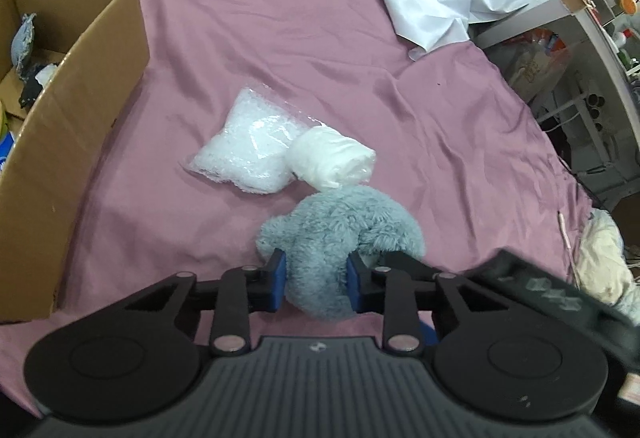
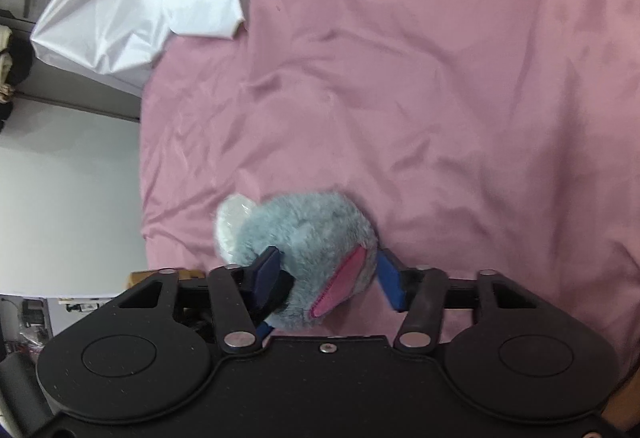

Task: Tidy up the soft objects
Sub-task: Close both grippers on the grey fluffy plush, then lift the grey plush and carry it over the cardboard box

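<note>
Left gripper (image 1: 316,280): blue pads clamped on limb of grey plush toy (image 1: 340,230), fur squeezed between them. Right gripper (image 2: 328,278): jaws bracket same toy's head beside pink-lined ear (image 2: 340,282); left pad pressed into fur, right pad appears just clear. Toy lies on pink bedsheet (image 1: 280,38). Just beyond: bag of white pellets (image 1: 244,142), touching white wrapped roll (image 1: 332,158). Cardboard box (image 1: 72,142) at left, already holding several items. Progress estimate: partial; toy, bag, roll remain unboxed.

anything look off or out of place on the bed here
Nothing is spilled or damaged. One oddity: both grippers work on the same grey plush toy. The left gripper squeezes one part; the right gripper straddles its pink-eared end, with only one pad clearly touching.
</note>
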`<act>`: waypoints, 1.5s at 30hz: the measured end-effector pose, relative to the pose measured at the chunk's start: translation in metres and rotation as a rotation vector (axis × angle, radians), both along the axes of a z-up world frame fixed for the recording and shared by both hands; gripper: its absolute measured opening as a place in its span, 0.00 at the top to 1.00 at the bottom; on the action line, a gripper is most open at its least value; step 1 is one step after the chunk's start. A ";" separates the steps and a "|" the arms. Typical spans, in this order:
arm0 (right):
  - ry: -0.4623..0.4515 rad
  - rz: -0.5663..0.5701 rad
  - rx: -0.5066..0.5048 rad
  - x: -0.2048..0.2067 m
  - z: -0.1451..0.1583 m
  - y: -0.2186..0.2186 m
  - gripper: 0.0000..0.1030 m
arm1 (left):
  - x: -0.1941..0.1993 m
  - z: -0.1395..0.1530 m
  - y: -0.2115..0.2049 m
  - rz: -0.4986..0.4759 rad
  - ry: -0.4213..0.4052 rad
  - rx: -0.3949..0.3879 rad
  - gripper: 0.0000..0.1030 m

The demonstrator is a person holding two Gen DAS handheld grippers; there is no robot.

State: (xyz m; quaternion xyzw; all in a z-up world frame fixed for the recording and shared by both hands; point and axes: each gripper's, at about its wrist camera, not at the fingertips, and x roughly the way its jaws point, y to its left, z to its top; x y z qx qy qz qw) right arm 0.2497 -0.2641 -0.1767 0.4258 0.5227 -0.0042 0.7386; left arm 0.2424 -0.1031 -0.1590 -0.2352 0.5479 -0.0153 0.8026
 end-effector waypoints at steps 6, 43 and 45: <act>-0.043 0.025 0.007 -0.010 0.011 0.000 0.77 | -0.008 0.012 0.000 -0.011 -0.016 -0.002 0.75; -0.286 0.204 0.023 -0.020 0.089 0.077 0.78 | -0.038 0.091 0.087 0.112 -0.167 0.000 0.75; -0.290 0.213 0.026 -0.021 0.091 0.083 0.78 | -0.040 0.094 0.094 0.121 -0.171 0.002 0.75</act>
